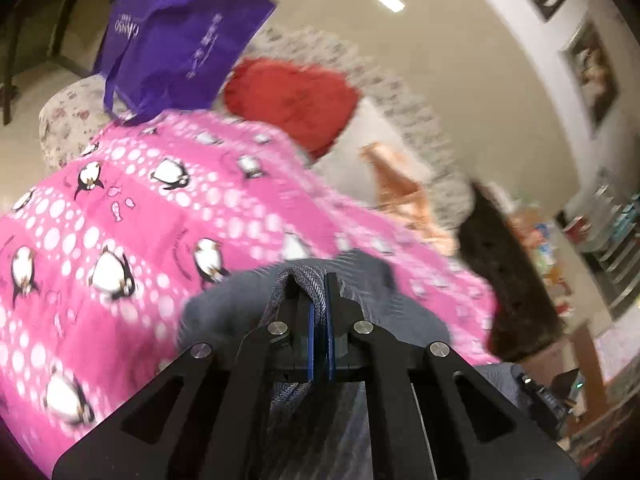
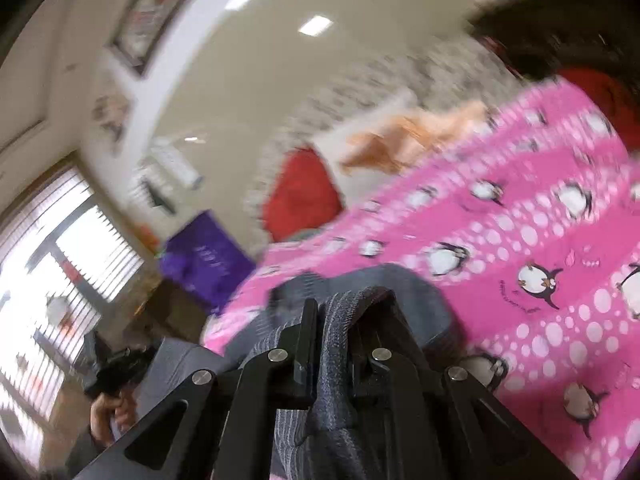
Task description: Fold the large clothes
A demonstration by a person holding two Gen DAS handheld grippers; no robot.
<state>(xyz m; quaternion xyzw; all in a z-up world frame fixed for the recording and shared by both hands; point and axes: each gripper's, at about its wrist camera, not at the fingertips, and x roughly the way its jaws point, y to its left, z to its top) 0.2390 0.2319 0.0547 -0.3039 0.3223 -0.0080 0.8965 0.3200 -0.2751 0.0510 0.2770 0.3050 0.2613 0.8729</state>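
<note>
A grey-blue knit garment (image 1: 224, 312) hangs over a pink penguin-print blanket (image 1: 100, 208). My left gripper (image 1: 319, 292) is shut on a bunched edge of the garment, which drapes down under the jaws. In the right wrist view my right gripper (image 2: 340, 312) is shut on another bunched edge of the same garment (image 2: 416, 292), above the pink blanket (image 2: 520, 220). The left gripper and the hand holding it (image 2: 112, 392) show at the lower left of the right wrist view. Both views are motion-blurred.
A purple tote bag (image 1: 180, 36) and a red cushion (image 1: 292, 96) lie on a floral sofa (image 1: 68, 120) beyond the blanket. An orange cloth (image 1: 396, 188) and a dark cushion (image 1: 508, 280) lie to the right. A window with blinds (image 2: 60, 260) is at the left.
</note>
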